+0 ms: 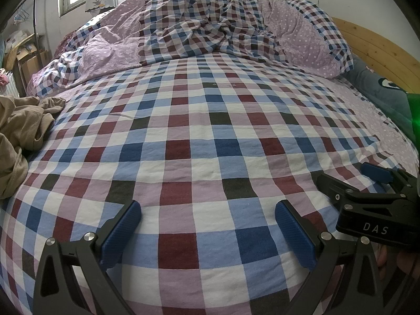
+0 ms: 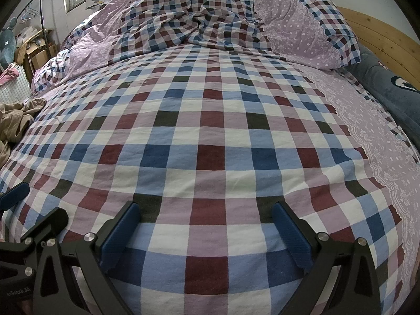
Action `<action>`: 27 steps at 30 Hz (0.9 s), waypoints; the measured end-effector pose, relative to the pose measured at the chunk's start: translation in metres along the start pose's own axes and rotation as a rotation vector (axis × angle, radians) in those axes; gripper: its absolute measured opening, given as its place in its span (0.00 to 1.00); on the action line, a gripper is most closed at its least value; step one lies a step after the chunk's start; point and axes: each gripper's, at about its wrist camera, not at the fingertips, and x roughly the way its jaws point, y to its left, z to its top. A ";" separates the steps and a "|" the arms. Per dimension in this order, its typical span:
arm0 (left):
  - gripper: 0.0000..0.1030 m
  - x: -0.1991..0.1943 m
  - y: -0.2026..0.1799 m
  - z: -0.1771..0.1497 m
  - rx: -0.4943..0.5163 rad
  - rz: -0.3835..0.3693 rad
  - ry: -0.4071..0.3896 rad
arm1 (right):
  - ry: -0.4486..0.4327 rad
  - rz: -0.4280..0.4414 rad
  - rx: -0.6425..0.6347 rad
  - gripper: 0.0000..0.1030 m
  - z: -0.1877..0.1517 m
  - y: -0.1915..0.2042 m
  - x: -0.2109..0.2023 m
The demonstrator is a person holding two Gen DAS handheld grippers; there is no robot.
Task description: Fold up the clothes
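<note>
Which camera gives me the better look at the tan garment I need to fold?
The left wrist view. The tan garment lies crumpled at the bed's left edge there, large, with its folds visible. The right wrist view shows only a small cropped part of it at the frame's left border.

Right gripper [image 2: 206,232] fingers [image 2: 119,239] spread above checked sheet [image 2: 210,136].
</note>
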 end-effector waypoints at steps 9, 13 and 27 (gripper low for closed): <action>1.00 0.000 -0.004 0.000 0.001 0.001 0.000 | 0.001 -0.001 -0.001 1.00 0.000 0.000 0.000; 1.00 -0.002 -0.006 -0.001 0.003 0.004 -0.001 | 0.001 -0.001 -0.001 1.00 0.000 0.000 0.000; 1.00 -0.003 -0.006 -0.001 0.020 0.027 0.004 | 0.003 -0.002 0.000 1.00 0.001 0.000 -0.001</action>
